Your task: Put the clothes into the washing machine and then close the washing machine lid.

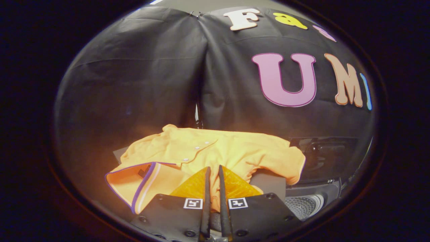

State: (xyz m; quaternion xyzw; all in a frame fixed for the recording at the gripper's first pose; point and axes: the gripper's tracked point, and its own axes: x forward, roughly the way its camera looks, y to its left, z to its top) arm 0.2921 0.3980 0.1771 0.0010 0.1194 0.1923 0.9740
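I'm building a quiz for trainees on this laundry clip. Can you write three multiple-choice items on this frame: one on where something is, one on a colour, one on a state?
1. Where does the washing machine drum lie relative to the gripper?
A. Beside and below it, next to the right finger's mount
B. Beyond the shirt, up against the booth wall
C. Under the shirt's collar

2. What colour is the trim on the orange shirt?
A. Green
B. Purple
C. Red

3. How do the jaws stand?
A. Spread wide with nothing between
B. Nearly together, with orange cloth in the narrow gap
C. Clamped on the machine's lid

Answers: 1 A, the perforated drum opening shows beside the right finger's mount. 2 B, a purple stripe edges the sleeve and hem. 3 B, the two fingers are almost parallel and close, and orange fabric shows between them.
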